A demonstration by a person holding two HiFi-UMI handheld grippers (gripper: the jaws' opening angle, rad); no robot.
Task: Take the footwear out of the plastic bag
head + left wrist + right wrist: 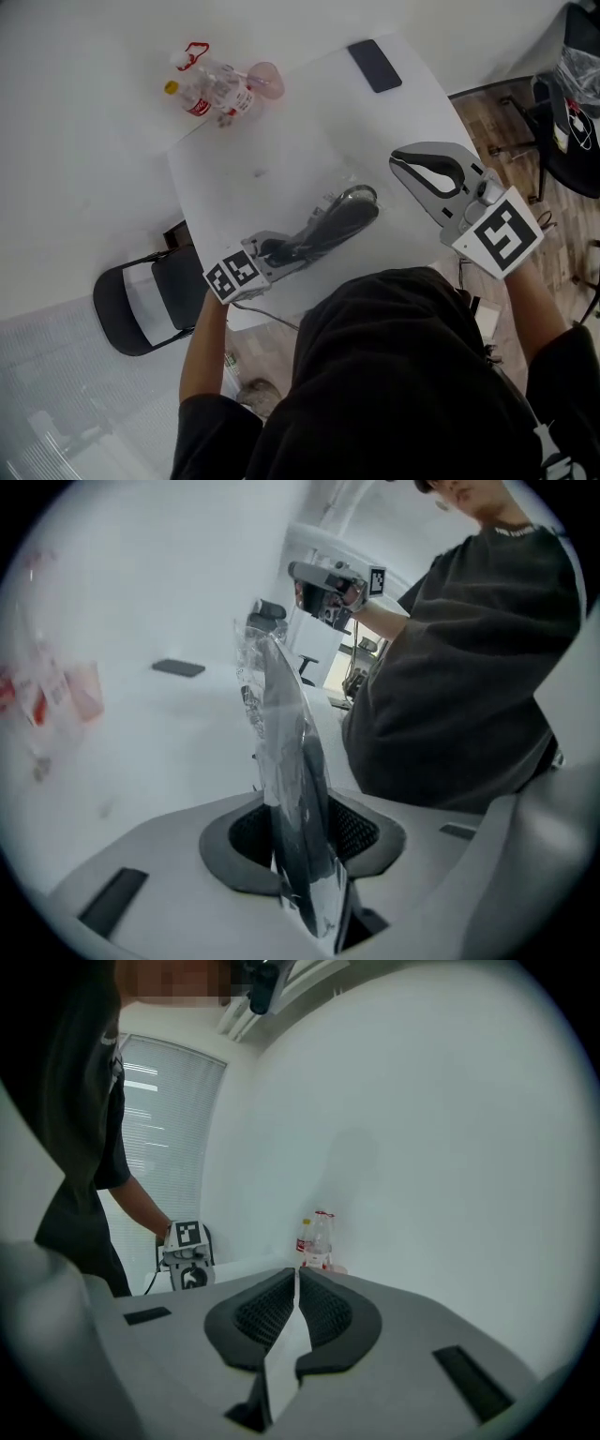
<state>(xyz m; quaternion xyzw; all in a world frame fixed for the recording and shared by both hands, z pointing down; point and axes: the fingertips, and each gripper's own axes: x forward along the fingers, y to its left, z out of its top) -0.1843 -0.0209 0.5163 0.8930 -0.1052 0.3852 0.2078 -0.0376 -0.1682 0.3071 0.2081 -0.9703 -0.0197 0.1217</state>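
A clear plastic bag [277, 714] with dark footwear [336, 225] inside lies on the white table [281, 150] near its front edge. My left gripper [281, 250] is shut on the bag's near end. In the left gripper view the bag and the dark sole inside it stand up between the pads of the left gripper [302, 832]. My right gripper [405, 162] hovers to the right of the bag, apart from it. It is shut, with nothing between its jaws. The right gripper view shows the closed right gripper [295, 1283] pointing across the table.
Plastic bottles [214, 89] and a pink cup [266, 80] stand at the table's far left corner. A dark phone [374, 65] lies at the far right. A folding chair [150, 295] stands left of the table, an office chair [572, 122] to the right.
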